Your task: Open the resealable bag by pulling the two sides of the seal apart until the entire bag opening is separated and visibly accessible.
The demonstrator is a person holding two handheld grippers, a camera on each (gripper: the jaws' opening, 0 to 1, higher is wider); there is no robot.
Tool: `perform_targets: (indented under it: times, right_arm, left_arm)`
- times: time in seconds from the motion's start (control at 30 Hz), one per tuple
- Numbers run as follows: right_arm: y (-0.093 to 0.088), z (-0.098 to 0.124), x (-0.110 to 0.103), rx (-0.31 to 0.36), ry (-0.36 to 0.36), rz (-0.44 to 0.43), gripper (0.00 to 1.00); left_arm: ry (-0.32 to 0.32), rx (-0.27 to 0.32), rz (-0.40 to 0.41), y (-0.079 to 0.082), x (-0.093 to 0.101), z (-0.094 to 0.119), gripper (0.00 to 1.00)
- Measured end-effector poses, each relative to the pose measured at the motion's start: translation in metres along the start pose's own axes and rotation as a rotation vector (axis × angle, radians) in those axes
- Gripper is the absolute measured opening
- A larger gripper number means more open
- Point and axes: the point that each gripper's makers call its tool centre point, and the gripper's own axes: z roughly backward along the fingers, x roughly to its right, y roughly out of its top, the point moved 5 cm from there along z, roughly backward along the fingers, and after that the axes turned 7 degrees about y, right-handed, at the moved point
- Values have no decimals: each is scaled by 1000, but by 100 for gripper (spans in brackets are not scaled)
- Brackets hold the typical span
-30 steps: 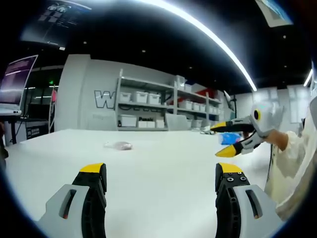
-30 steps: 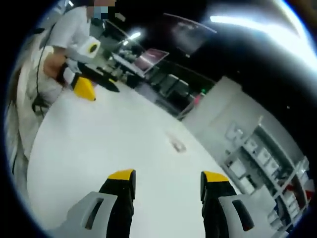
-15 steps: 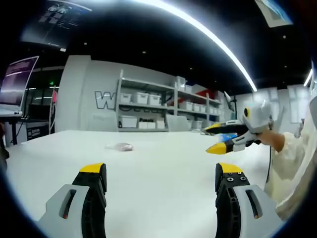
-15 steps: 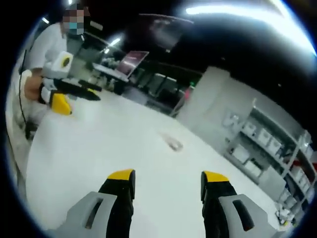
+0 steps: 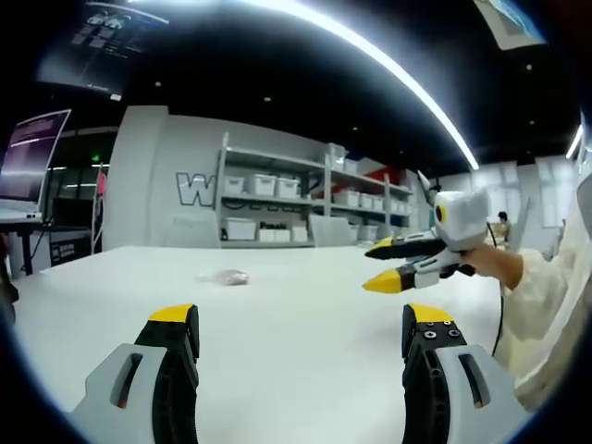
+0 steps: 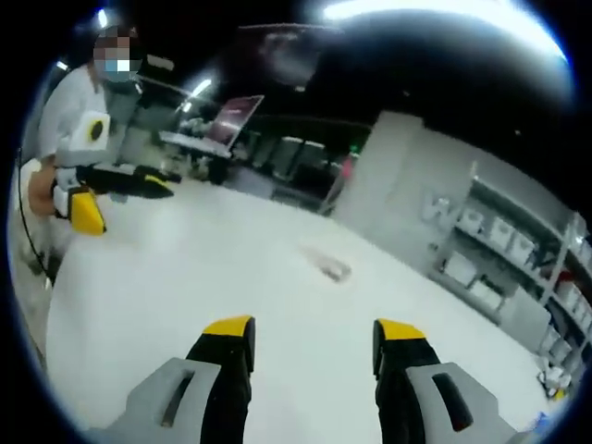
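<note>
Both claws hang above the white counter (image 5: 305, 324) with jaws spread wide, holding and touching nothing: the left claw (image 5: 301, 319) and the right claw (image 6: 313, 331). One resealable bag (image 5: 225, 275) lies flat far ahead on the counter, well apart from both; it looks clear and sealed, though it is too small to be sure.

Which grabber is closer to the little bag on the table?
It is hard to tell: both the left gripper and the right gripper hang open, well short of the resealable bag on the white table.
</note>
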Motion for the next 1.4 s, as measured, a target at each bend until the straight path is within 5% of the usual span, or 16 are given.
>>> perform_targets:
  times: [0.87, 1.1, 1.4]
  right_arm:
    - [9, -33, 4, -3, 41, -60, 49]
    - [11, -41, 5, 43, 72, -181, 48]
    - [19, -55, 3, 66, 63, -197, 47]
  left_arm:
    - [7, 10, 3, -1, 0, 3, 89]
    - [4, 13, 7, 0, 2, 3, 89]
    - [2, 13, 12, -1, 2, 5, 89]
